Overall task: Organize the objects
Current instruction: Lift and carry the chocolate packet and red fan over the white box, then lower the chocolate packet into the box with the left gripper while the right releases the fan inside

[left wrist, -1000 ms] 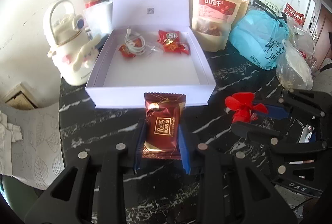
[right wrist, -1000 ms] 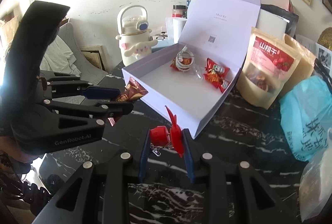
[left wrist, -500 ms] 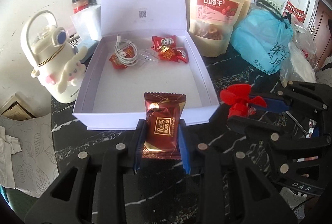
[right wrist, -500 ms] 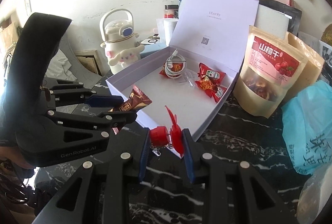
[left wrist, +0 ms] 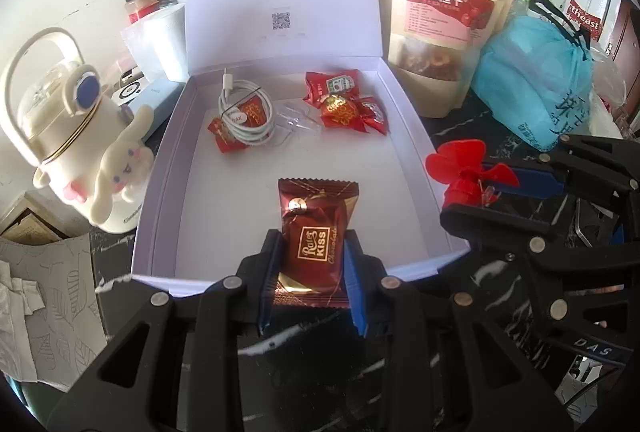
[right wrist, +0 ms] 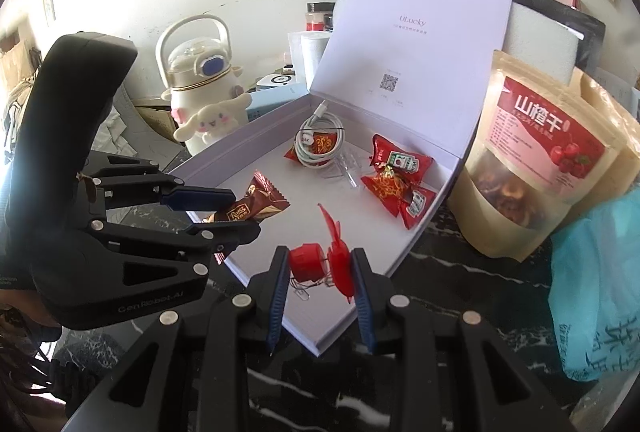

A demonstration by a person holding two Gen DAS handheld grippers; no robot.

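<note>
An open white box (left wrist: 412, 136) (right wrist: 436, 208) with its lid up holds a coiled white cable (left wrist: 248, 112) (right wrist: 320, 144) and red snack packets (left wrist: 340, 100) (right wrist: 396, 176). My left gripper (left wrist: 312, 264) (right wrist: 224, 208) is shut on a brown Kiss chocolate packet (left wrist: 314, 240) (right wrist: 256, 204) and holds it over the box's front edge. My right gripper (right wrist: 320, 268) (left wrist: 492, 192) is shut on a small red toy fan (right wrist: 320, 256) (left wrist: 464, 172) above the box's right front corner.
A white Cinnamoroll kettle (left wrist: 76, 148) (right wrist: 200, 96) stands left of the box. Hawthorn snack bags (left wrist: 440, 44) (right wrist: 536, 168) and a blue plastic bag (left wrist: 536, 88) (right wrist: 600, 292) stand to the right. Jars (left wrist: 144, 0) and a white roll stand behind. The table (left wrist: 480, 280) is black marble.
Both grippers have moved forward with their objects. The chocolate packet is now over the box's front part, and the red fan has come over the box's right corner.
</note>
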